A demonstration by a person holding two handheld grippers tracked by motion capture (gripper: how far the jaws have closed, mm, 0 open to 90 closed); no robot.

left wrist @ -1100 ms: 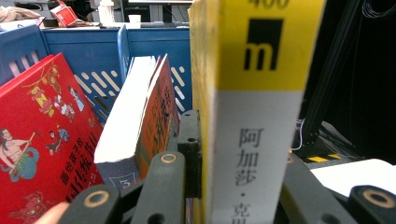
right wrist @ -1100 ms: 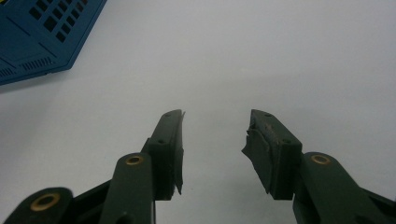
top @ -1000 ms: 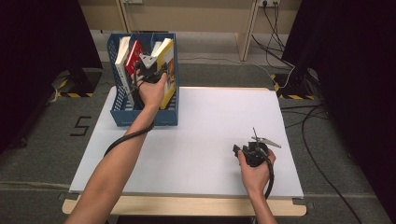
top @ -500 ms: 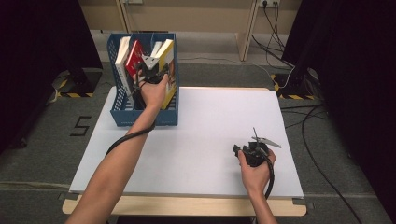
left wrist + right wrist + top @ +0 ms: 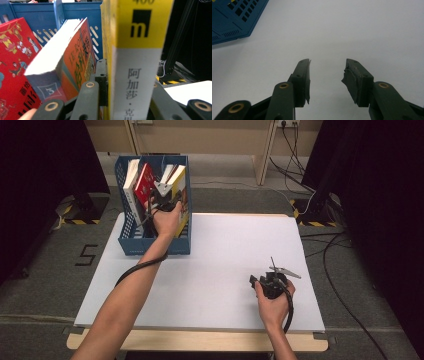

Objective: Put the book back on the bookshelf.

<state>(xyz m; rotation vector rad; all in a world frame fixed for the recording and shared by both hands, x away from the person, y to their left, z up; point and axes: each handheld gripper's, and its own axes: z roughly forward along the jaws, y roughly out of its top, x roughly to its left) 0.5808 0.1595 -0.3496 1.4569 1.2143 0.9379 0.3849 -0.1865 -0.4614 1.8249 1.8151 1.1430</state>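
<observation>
A: Item one, the carrier?
B: White table [image 5: 225, 255]. At its far left corner, a blue slotted file basket [image 5: 131, 242], its far end overhanging the table's far edge.

A: Contents of the basket?
B: Books standing on edge. At the left wall, a white-paged book [image 5: 131, 180]; next to it, a red book with cartoon figures [image 5: 146, 179]; then an orange-covered book [image 5: 75, 62] leaning left; and against the right wall, a yellow-and-white book [image 5: 181, 185], upright, spine printed with Chinese characters.

A: Left gripper?
B: Left gripper [image 5: 162, 195], inside the basket. Its jaws are clamped on the yellow-and-white book: in the left gripper view, one jaw stands against the yellow cover and the other lies on the far side of the spine.

A: Right gripper?
B: Right gripper [image 5: 272, 280], held low over the table near the right part of its near edge, well apart from the basket. Its jaws are spread wide with nothing between them, bare table surface beyond.

A: Position of the gripped book?
B: In the basket, beside the right wall.
</observation>
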